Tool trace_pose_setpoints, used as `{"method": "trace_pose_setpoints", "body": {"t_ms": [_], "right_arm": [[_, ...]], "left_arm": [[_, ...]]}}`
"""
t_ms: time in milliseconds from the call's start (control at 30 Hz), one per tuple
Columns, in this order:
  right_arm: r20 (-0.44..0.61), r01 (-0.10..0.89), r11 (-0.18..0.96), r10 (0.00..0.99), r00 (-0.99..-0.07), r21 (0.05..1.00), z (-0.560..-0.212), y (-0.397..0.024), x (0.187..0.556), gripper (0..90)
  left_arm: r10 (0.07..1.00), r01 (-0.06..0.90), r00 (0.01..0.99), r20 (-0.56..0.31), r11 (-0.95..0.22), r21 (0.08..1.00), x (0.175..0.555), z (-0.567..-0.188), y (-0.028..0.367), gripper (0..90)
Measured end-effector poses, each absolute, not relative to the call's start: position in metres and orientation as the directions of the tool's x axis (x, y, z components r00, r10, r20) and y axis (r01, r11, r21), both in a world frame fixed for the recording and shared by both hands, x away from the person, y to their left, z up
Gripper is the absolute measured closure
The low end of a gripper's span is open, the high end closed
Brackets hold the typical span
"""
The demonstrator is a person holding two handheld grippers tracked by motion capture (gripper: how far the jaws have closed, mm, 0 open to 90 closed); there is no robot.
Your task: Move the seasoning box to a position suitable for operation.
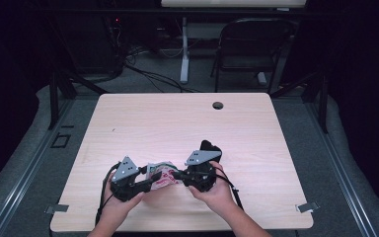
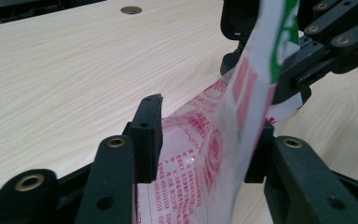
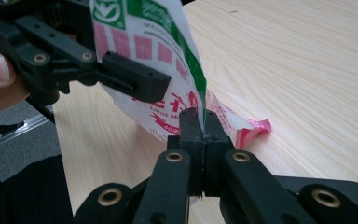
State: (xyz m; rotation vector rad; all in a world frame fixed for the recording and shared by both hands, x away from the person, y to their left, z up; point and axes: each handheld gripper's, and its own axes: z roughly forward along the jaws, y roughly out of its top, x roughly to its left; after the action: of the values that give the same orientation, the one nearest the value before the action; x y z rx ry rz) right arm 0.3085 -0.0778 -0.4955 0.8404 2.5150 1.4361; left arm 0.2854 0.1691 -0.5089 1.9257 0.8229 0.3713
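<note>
Both grippers meet near the front edge of the wooden table, each in one of the person's hands. On the left, the left gripper has its jaws spread, and a thin plastic bag passes between them; its right pad lies against the film, the left pad stands apart from it. That bag hangs between the two tools, just above the tabletop: a crinkled, translucent white pouch printed with red text, red blocks and a green band with a leaf logo near its top. On the right, the right gripper has its jaws pressed together, pinching the bag's edge.
</note>
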Motion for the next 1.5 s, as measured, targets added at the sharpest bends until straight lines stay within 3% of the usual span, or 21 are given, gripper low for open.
{"method": "trace_pose_setpoints", "body": {"t_ms": [267, 967, 1500], "right_arm": [[0.156, 0.392, 0.392, 0.513, -0.844, 0.832, -0.488, -0.075, 0.314, 90.0], [0.177, 0.383, 0.364, 0.488, -0.855, 0.849, -0.483, -0.072, 0.322, 90.0], [0.187, 0.393, 0.346, 0.501, -0.845, 0.852, -0.481, -0.077, 0.326, 90.0]], "left_arm": [[0.675, 0.383, 0.734, -0.08, -0.314, 0.868, 0.286, -0.517, 0.172, 48.8], [0.681, 0.436, 0.73, -0.063, -0.392, 0.81, 0.297, -0.555, 0.18, 40.6], [0.669, 0.486, 0.735, -0.111, -0.405, 0.774, 0.306, -0.574, 0.178, 35.5]]}}
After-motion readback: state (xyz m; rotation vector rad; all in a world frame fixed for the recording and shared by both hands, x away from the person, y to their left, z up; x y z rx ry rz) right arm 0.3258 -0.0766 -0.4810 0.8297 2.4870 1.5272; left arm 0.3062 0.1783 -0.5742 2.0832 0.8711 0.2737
